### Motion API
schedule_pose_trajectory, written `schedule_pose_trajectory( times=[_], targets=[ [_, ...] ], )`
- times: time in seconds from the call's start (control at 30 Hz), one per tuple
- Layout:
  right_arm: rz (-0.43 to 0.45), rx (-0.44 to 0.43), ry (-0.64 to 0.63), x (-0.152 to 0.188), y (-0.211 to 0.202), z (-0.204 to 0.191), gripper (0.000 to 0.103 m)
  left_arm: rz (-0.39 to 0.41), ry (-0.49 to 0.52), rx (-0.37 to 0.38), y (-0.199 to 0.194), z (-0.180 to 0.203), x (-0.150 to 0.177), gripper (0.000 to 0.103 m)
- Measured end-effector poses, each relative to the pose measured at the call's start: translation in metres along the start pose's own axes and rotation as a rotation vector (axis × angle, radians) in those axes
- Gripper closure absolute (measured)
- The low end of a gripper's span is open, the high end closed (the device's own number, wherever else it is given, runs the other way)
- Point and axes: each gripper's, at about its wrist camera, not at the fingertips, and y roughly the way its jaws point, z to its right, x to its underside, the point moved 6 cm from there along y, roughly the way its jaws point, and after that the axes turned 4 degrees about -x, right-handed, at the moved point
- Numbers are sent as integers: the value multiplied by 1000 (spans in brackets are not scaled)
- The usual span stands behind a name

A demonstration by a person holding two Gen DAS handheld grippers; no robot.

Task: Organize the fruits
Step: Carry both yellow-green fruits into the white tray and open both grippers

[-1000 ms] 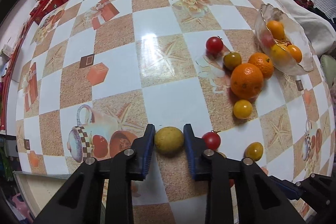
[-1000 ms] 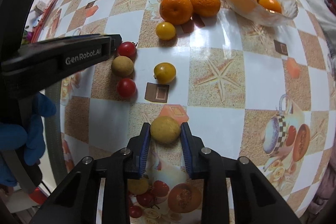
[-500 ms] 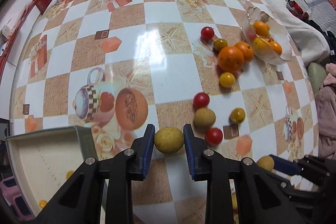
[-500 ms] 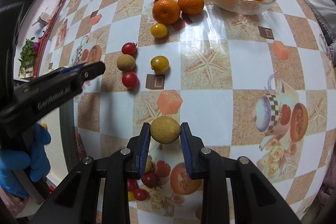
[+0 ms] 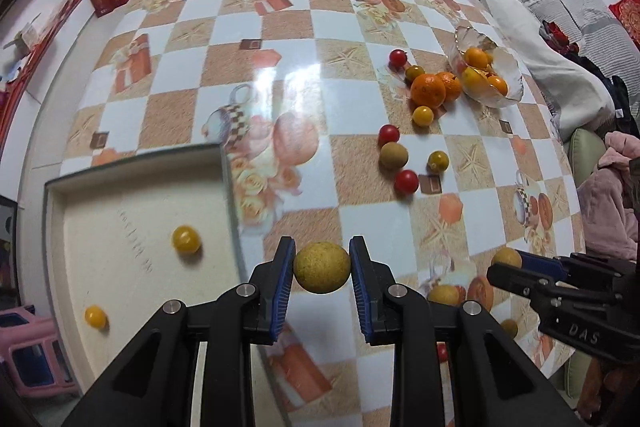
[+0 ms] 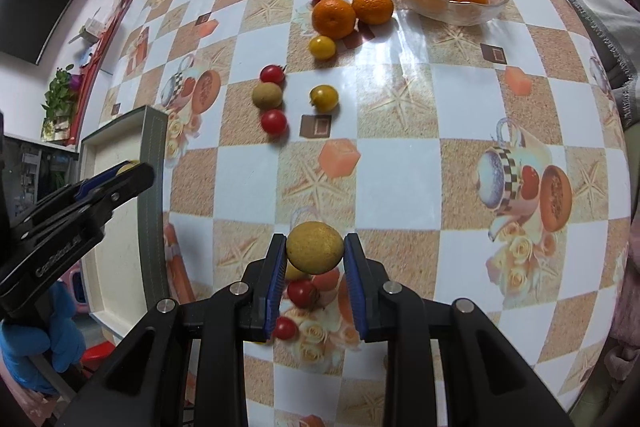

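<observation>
we carry a longan in each clenched tool [image 5: 322, 269], next releasing the left one over the tray [image 5: 120, 227] at nine o'clock.

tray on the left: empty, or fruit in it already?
Not empty. The tray holds two small yellow fruits on its pale floor. The left gripper holds a round tan fruit outside the tray's right wall.

Both wrist views high, facing forward; share table [image 5: 280, 75], perhaps tray [image 6: 152, 155].
</observation>
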Motion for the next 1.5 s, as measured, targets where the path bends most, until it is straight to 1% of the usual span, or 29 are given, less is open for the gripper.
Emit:
schedule_pose_trajectory(
  times=[0.17,0.33,0.57,0.7,0.9,1.07,1.2,1.43,1.47,1.5],
  targets=[
    [-11,10,-32,7,0,-16,72,7,-48,-21,-14,-27,22,73],
    [-26,7,-81,11,5,-43,72,-1,-110,-54,-22,-63,45,73],
    [-51,-19,-166,11,19,-96,72,-10,-198,-97,-27,-111,76,73],
    [-71,-39,-246,11,32,-136,72,-38,-239,-147,-21,-138,98,73],
    [-112,-62,-344,10,57,-188,72,-72,-305,-185,-14,-167,125,73],
    [-142,-56,-402,7,80,-216,72,-102,-328,-207,-4,-180,139,73],
    [-170,-12,-455,5,100,-227,71,-113,-321,-233,2,-183,145,73],
    [-203,64,-521,5,124,-235,71,-131,-314,-231,7,-182,150,73],
    [-212,69,-526,7,127,-235,70,-134,-308,-234,7,-181,150,73],
    [-216,74,-528,7,129,-236,62,-137,-304,-237,7,-182,149,70]
  ],
)
